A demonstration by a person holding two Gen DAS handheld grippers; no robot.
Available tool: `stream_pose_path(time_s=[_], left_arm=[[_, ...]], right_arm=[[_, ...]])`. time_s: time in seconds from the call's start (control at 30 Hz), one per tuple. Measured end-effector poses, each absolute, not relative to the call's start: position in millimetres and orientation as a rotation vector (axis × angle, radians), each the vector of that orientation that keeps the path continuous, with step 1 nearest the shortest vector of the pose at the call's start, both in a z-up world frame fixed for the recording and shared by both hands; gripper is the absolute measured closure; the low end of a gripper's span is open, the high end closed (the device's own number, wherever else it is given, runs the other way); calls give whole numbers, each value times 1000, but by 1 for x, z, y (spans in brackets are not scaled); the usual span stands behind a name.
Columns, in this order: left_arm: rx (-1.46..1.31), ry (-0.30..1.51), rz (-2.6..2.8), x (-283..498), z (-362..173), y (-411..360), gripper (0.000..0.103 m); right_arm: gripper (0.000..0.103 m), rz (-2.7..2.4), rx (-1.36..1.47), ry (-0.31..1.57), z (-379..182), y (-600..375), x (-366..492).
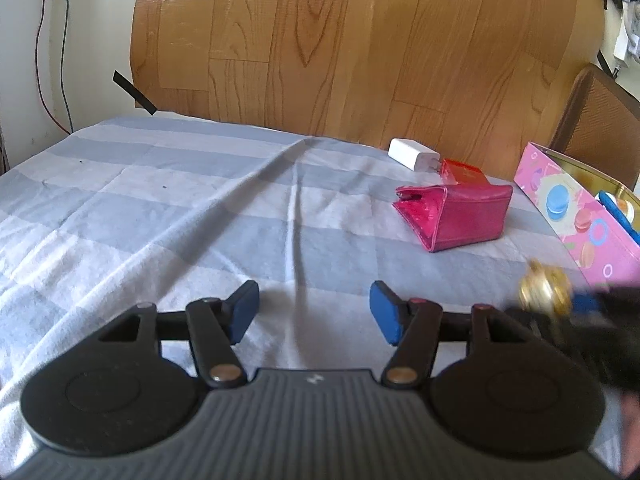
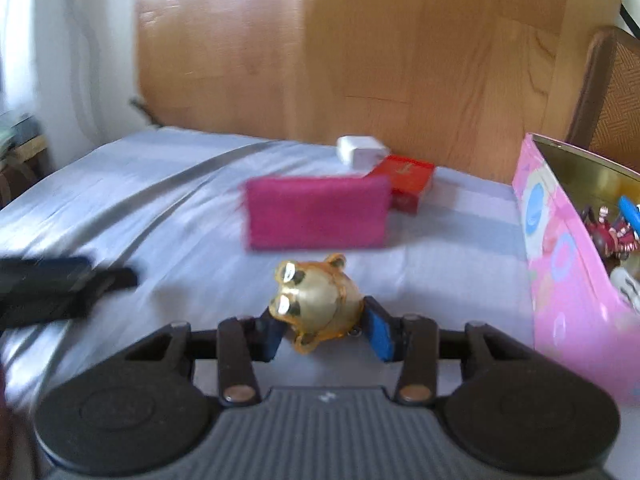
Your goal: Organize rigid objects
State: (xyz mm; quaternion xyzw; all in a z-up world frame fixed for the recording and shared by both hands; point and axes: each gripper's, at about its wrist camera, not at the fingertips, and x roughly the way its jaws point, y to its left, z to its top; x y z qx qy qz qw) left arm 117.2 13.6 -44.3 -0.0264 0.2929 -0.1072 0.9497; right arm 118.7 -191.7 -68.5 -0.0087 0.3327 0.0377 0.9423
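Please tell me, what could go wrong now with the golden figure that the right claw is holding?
1. The gold bear figure is round and glossy, and the right claw pinches only its lower sides, so it might slip out onto the striped cloth.
2. The pink box already holds several things; a careless drop there could knock them or miss the wall.
3. The open left claw is close by and could bump the figure.

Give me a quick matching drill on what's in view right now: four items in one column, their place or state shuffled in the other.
Items:
1. gold bear figure
2. white charger
3. magenta wallet
4. left tongs

Places or states:
A. lying on the striped cloth, in front of the red box
B. open, nothing between the pads
C. clamped in the right tongs
D. farthest back, by the wood-grain panel

Pairs: 1-C, 2-D, 3-A, 4-B
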Motion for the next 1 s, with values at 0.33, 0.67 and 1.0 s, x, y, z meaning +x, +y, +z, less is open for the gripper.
stream_pose_path(time_s=[0.33,0.67,1.0], left_arm=[[-37,624,-283,109,-42,6,36],[-45,675,-489,44,-21,-29,36],[-9,690,-434,36,-16,-45,36]], right_arm=[[44,176,-109,635,-66,-176,25],[41,223,-16,633,-67,-188,17],[40,240,30,627,-67,-197,11]])
